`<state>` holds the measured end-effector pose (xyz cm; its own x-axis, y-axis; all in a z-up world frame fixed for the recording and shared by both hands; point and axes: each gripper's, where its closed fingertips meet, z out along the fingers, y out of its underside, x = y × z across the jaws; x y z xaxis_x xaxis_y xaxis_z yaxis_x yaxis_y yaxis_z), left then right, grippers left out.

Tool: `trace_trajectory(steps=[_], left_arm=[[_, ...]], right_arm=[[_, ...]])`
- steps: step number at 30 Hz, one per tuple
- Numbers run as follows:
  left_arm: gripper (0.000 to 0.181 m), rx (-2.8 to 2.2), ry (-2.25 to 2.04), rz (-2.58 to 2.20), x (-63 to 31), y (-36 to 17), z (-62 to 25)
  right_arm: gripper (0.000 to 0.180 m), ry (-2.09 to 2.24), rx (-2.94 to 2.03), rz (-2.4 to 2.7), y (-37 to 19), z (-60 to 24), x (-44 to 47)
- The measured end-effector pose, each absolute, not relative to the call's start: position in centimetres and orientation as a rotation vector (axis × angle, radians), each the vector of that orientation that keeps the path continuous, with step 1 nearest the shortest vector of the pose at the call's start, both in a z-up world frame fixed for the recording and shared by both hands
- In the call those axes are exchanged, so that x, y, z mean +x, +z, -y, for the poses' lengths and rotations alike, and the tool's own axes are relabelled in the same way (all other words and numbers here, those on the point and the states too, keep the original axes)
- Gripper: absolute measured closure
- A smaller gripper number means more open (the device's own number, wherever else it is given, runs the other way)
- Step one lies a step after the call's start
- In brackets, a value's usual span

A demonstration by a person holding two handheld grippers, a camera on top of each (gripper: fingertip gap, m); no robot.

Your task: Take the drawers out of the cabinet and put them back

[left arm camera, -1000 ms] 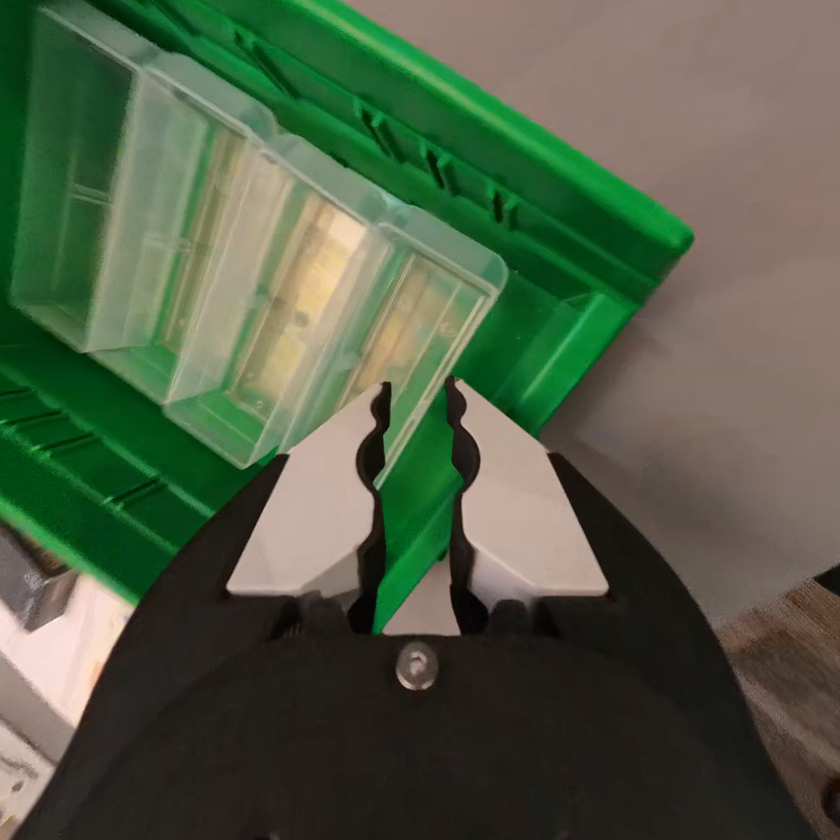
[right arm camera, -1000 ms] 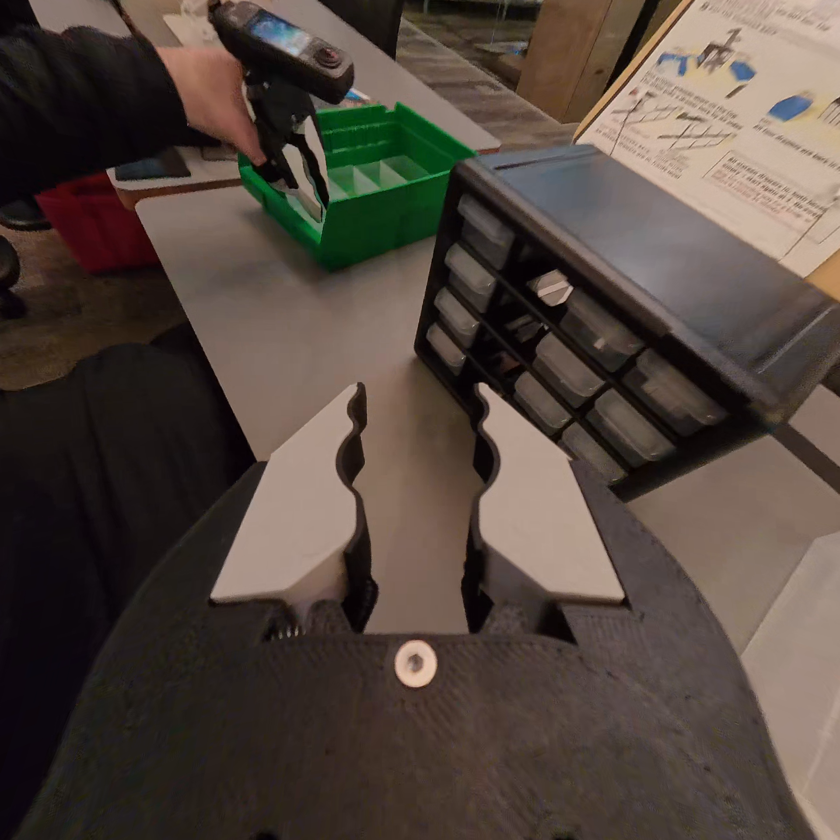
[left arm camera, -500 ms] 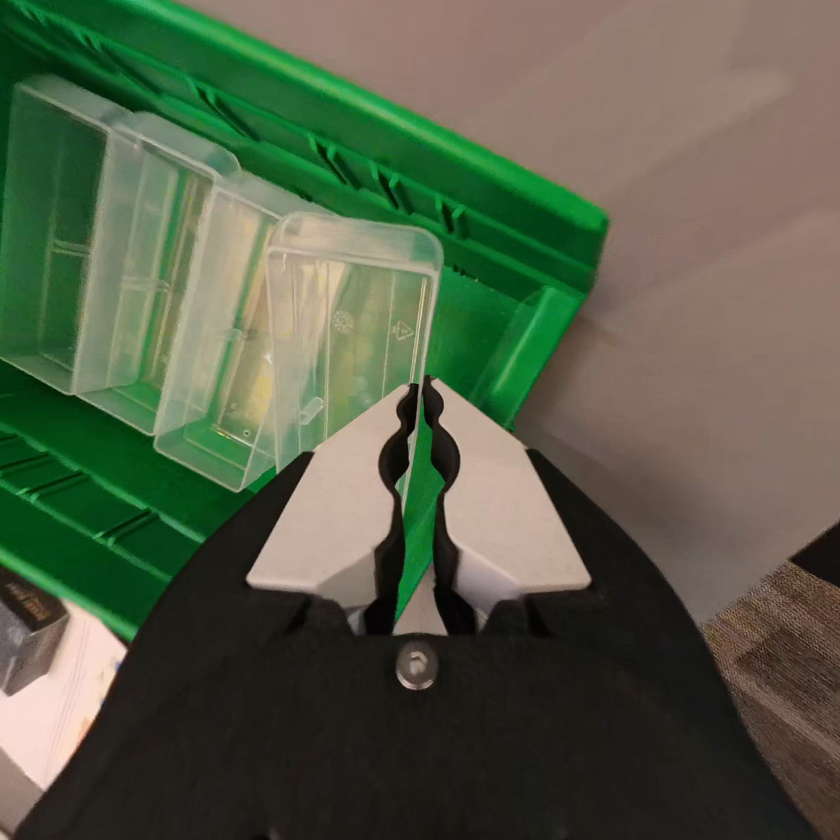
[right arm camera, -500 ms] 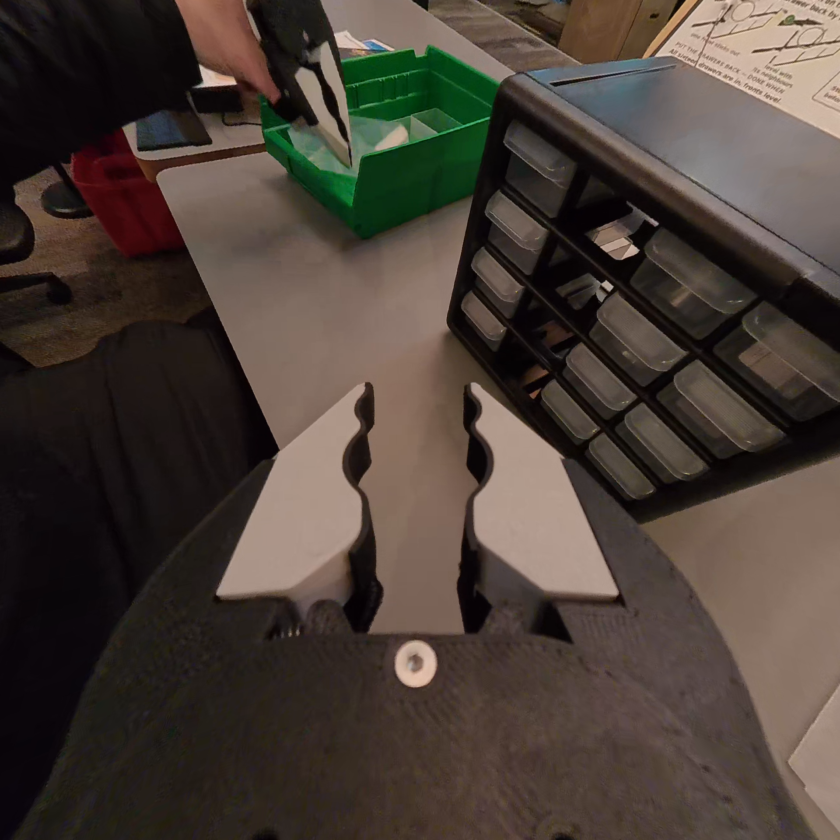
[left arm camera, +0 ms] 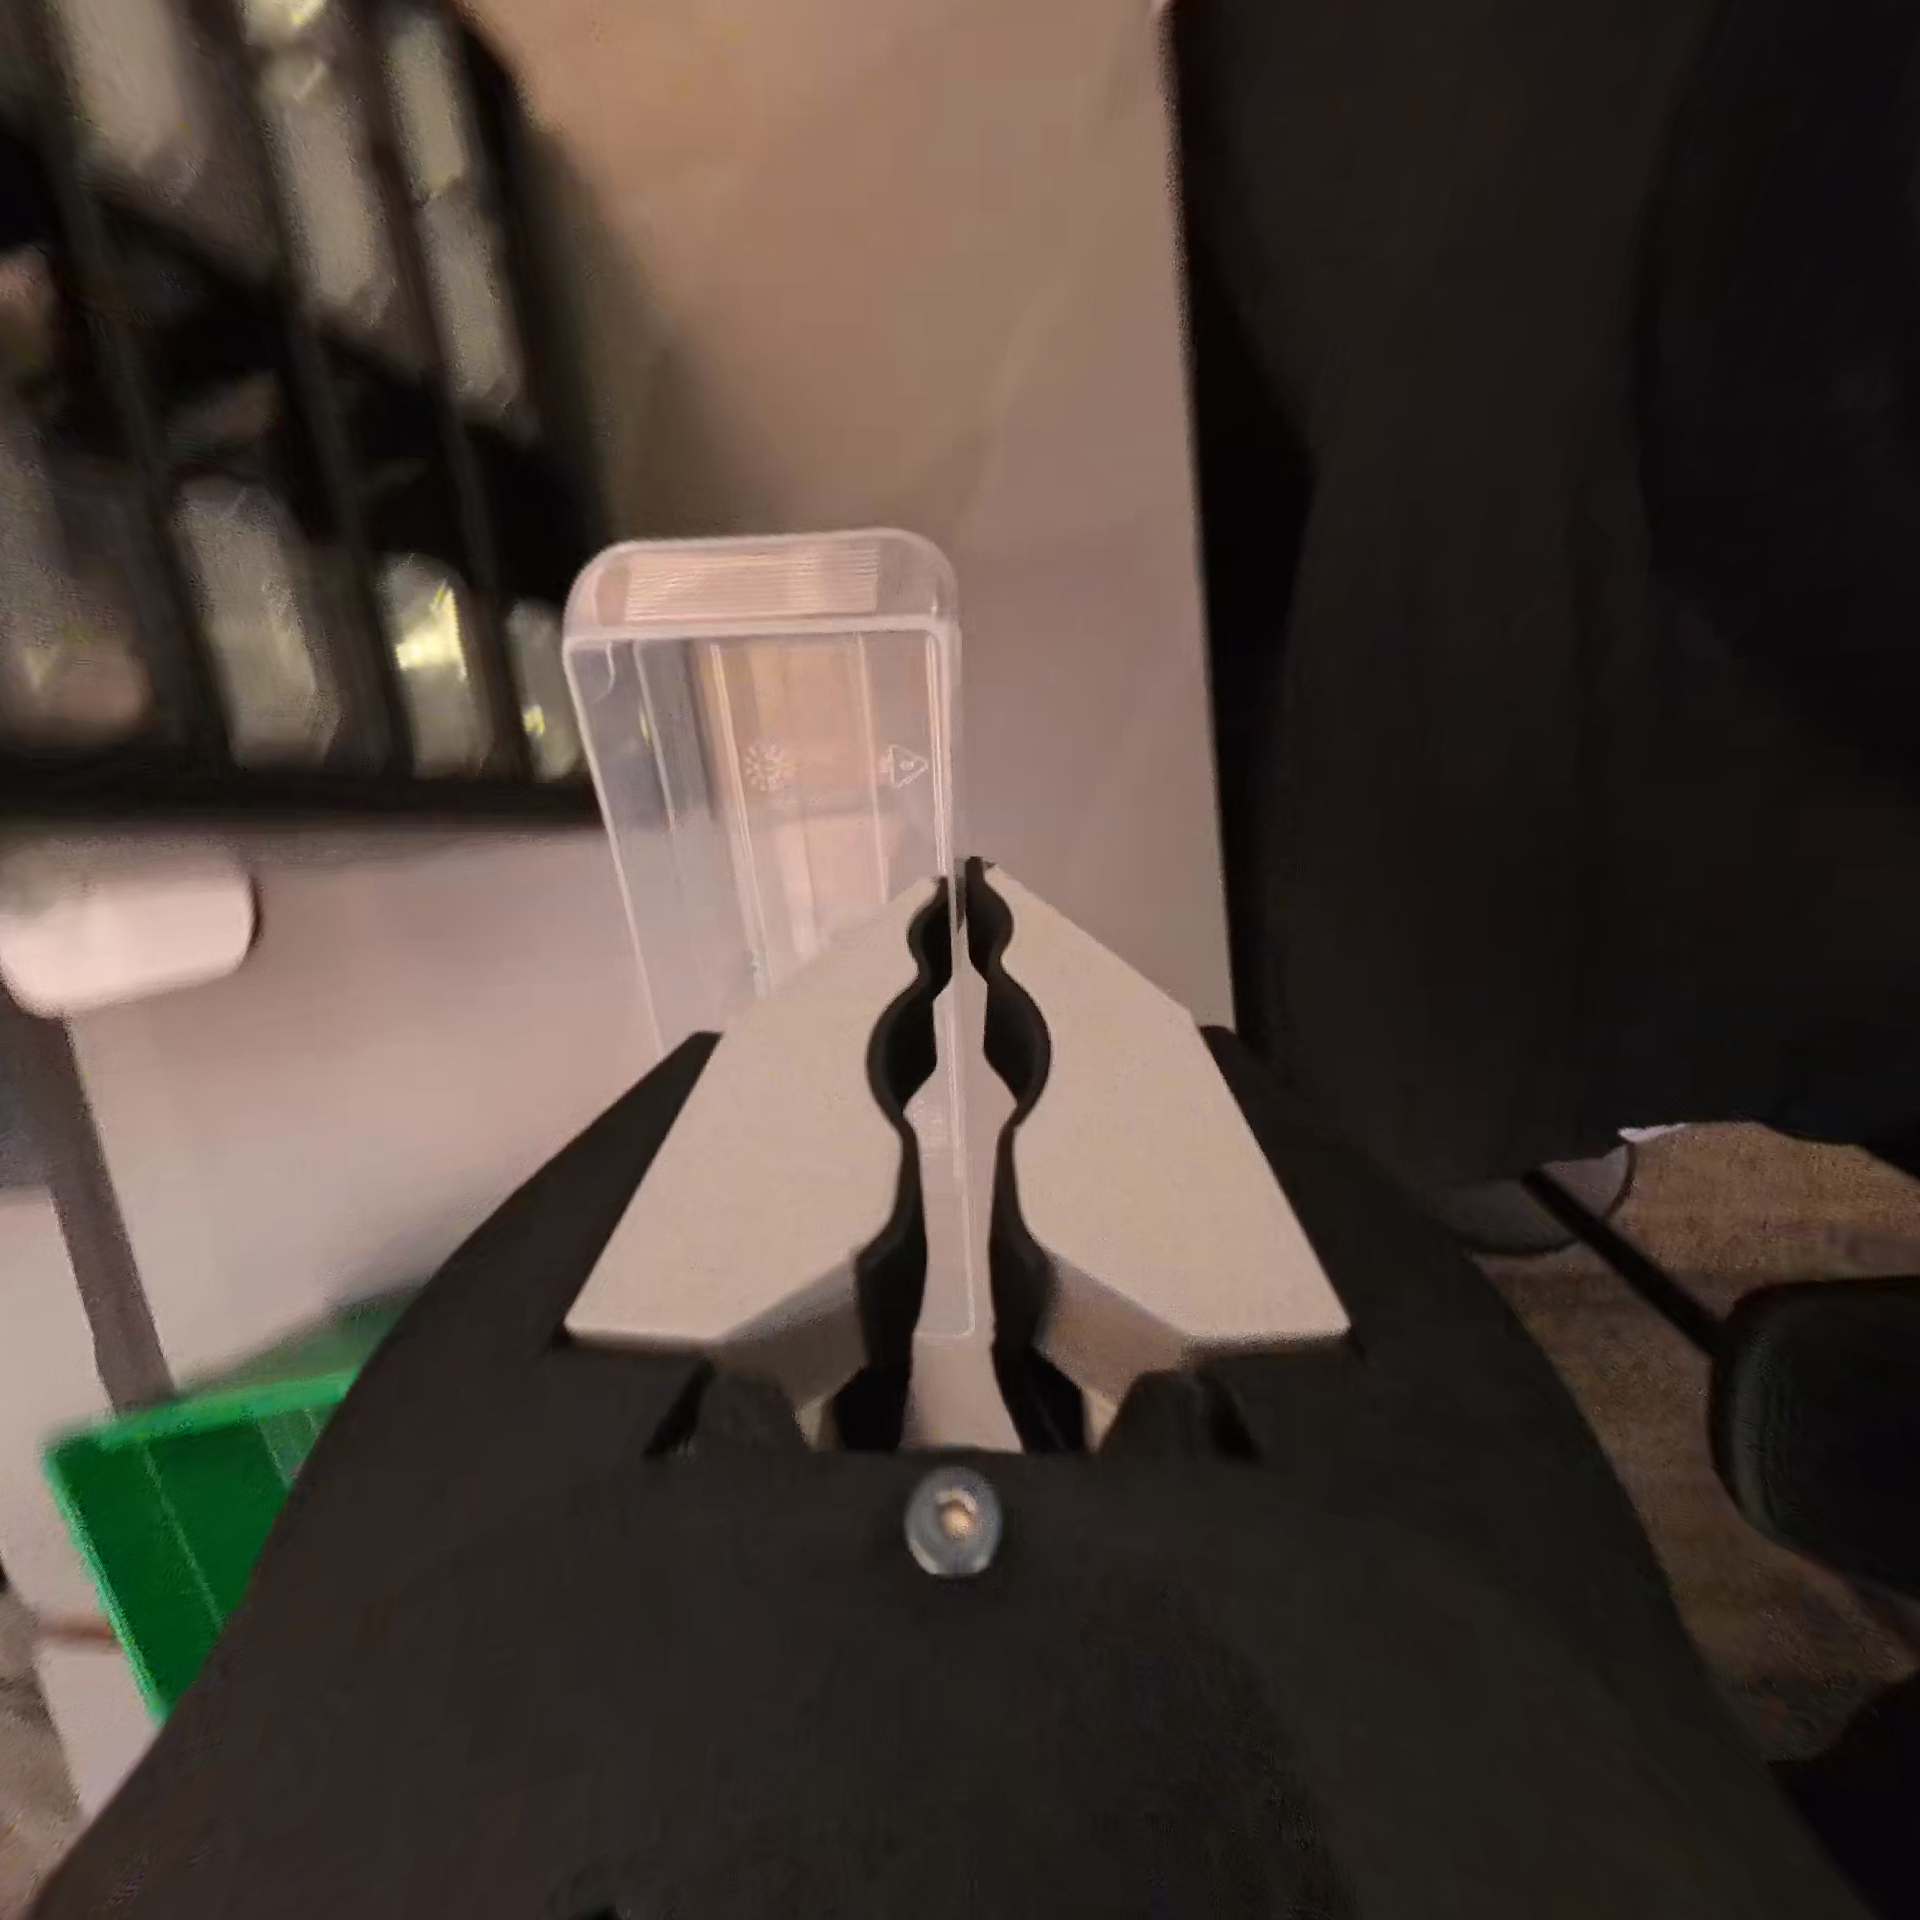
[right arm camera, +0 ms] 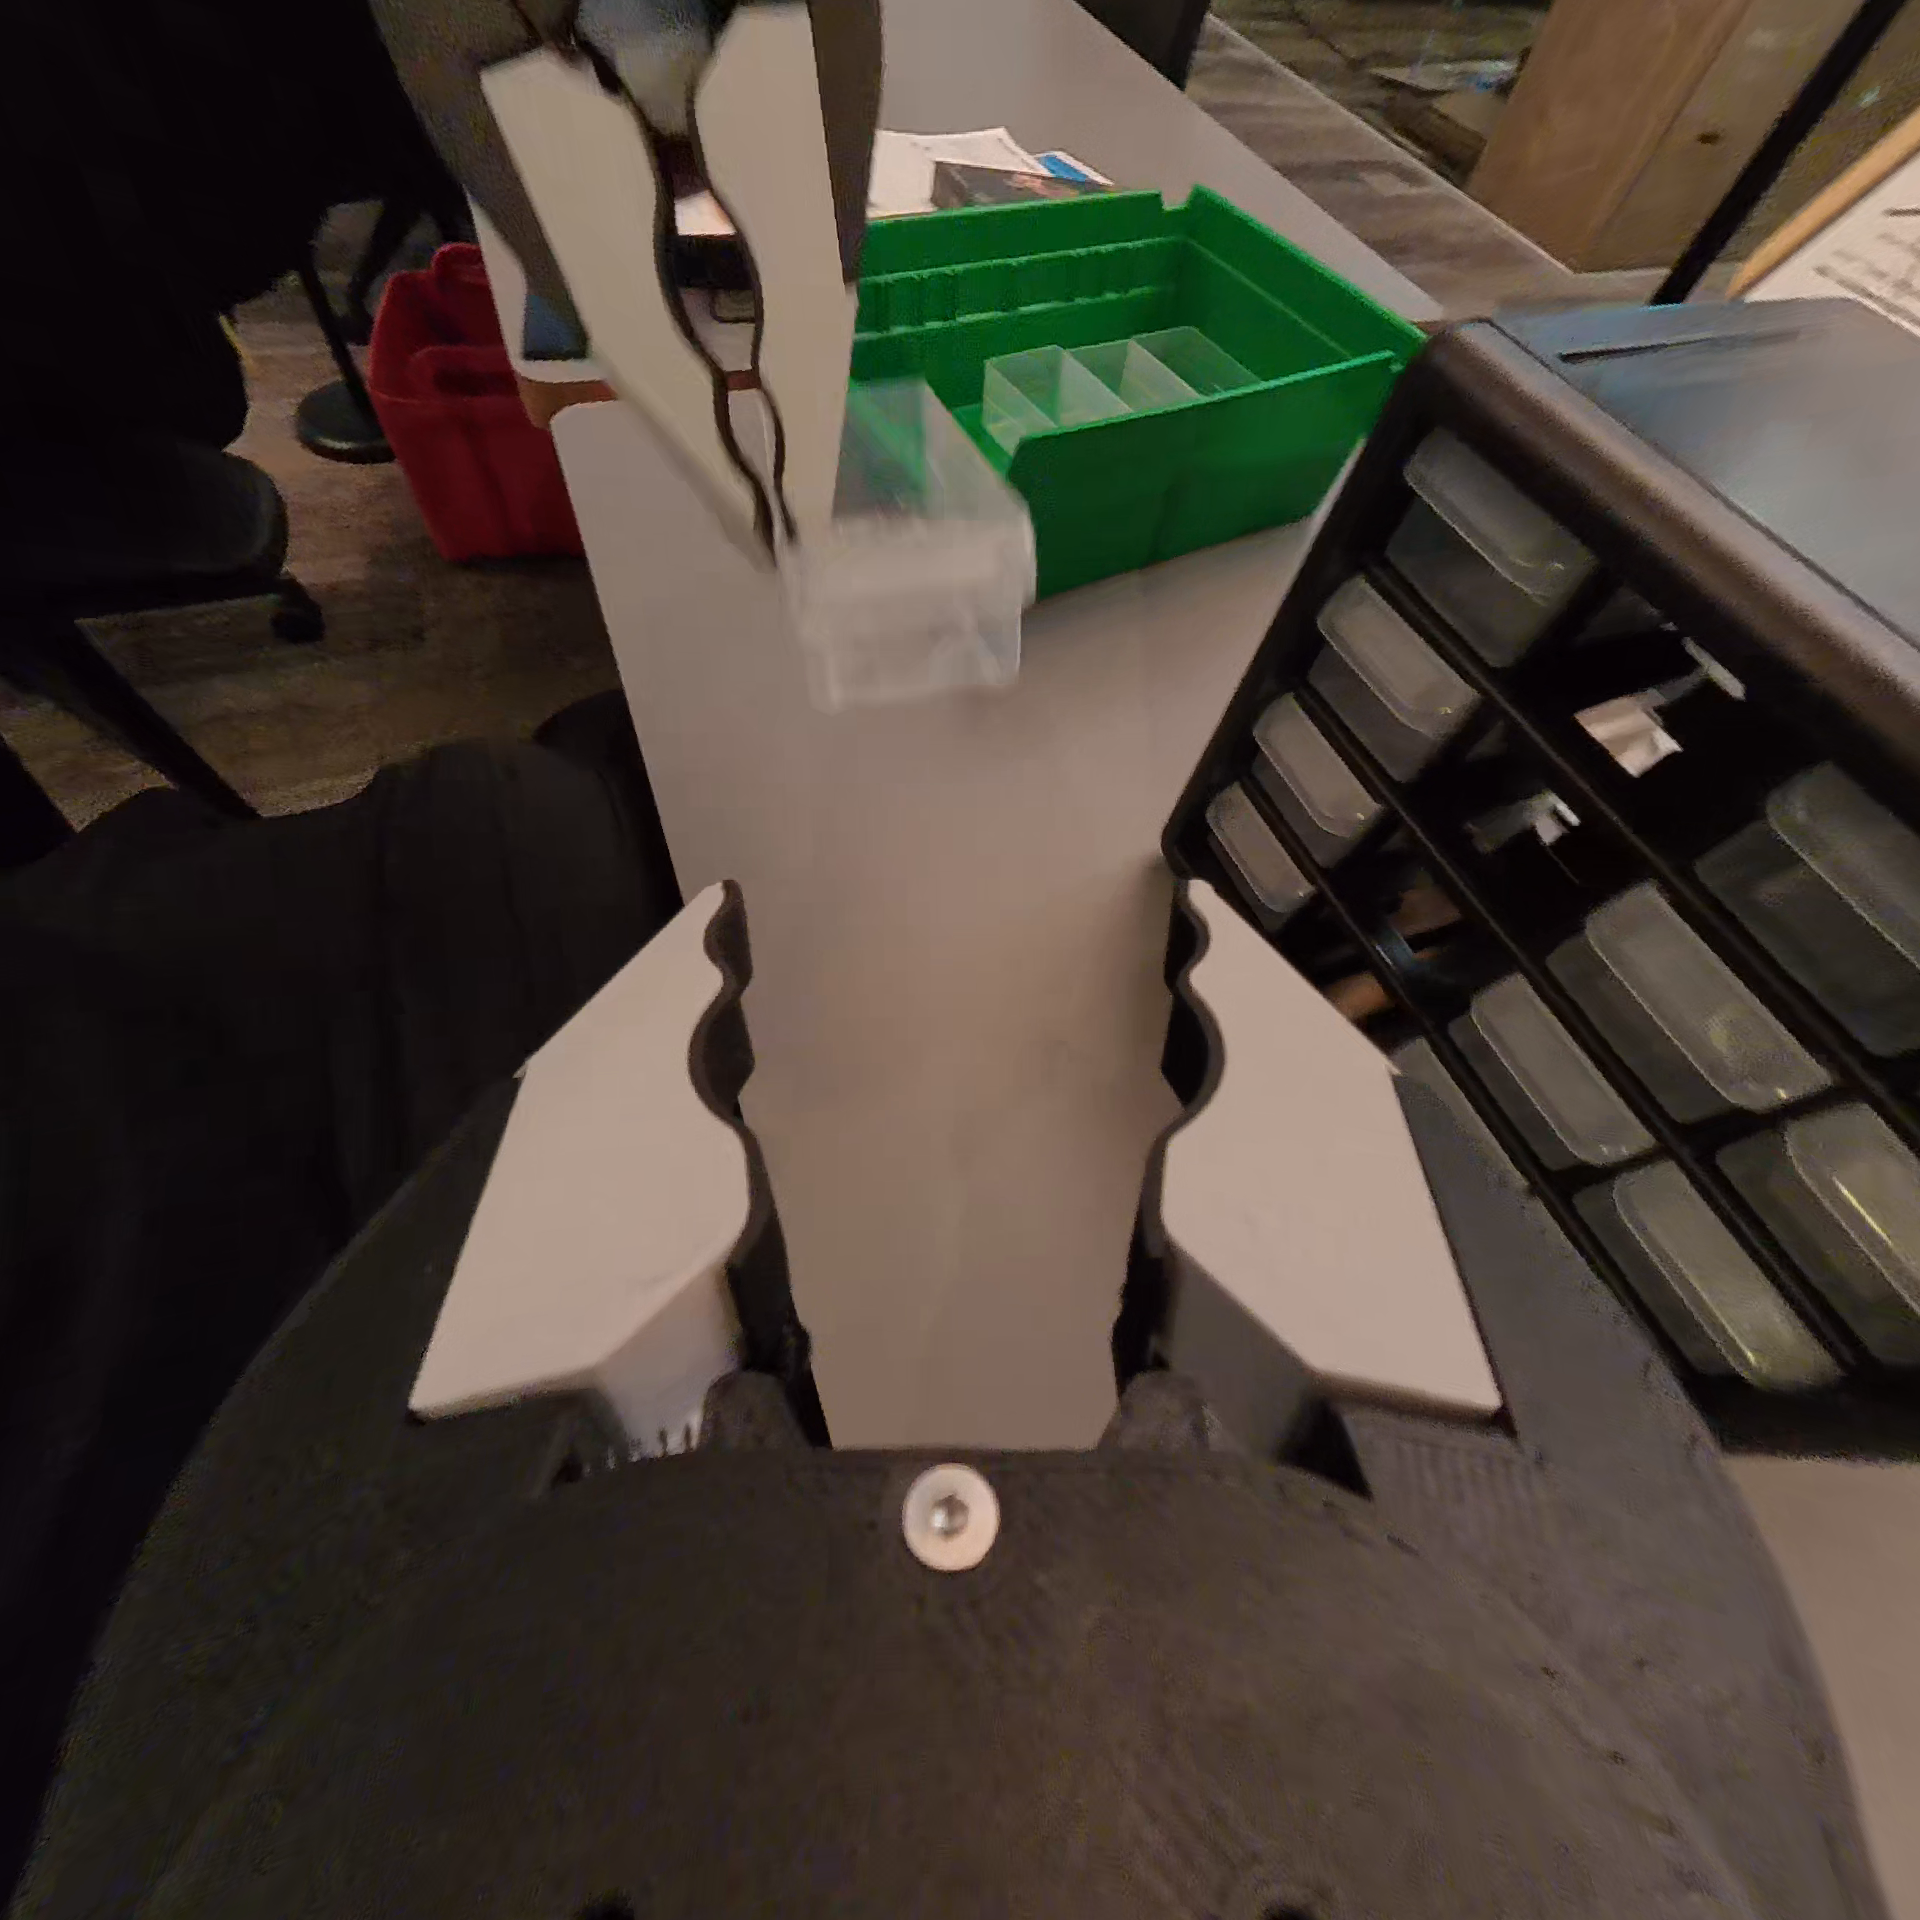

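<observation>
The grey table (right arm camera: 935, 831) runs away from the camera in the right wrist view, and its pale top fills the background in the left wrist view. On it, to the right, stands the black cabinet (right arm camera: 1714, 436), tilted in the view, with most of its slots filled by clear drawers and a few slots dark and open. Farther back on the table sits the green bin (right arm camera: 1195, 457), with three clear drawers (right arm camera: 1112, 374) lying side by side inside it. A red container (right arm camera: 457, 436) stands on the floor to the left of the table. The right gripper (right arm camera: 956, 935) hangs over the bare table with its jaws wide apart and nothing between them. The left gripper (left arm camera: 957, 883) has its jaws pressed together on one side wall of a clear drawer (left arm camera: 769, 727), which it holds in the air above the table, between the green bin and the cabinet, touching neither. In the left wrist view the cabinet is a blur at upper left and a corner of the bin shows at lower left.
</observation>
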<state>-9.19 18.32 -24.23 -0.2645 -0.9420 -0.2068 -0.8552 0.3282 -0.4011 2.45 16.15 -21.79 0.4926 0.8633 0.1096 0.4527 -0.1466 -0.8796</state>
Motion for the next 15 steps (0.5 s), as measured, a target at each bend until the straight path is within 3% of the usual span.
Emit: trace_trajectory(steps=[1, 8, 15], left_arm=[[0.181, -1.528, -0.303, -2.264, -7.7, -24.7, -17.0], [0.181, -1.323, -0.498, -2.498, -3.5, -25.9, -11.8], [0.181, -1.270, -0.560, -2.634, -3.7, -26.4, -9.9]], right_arm=[[0.100, 0.540, -1.759, 1.139, -22.0, -16.0, 2.0], [0.133, 0.029, -1.359, 1.562, -22.9, -13.3, 1.7], [0.138, -0.203, -1.144, 1.753, -23.7, -11.3, 0.7]])
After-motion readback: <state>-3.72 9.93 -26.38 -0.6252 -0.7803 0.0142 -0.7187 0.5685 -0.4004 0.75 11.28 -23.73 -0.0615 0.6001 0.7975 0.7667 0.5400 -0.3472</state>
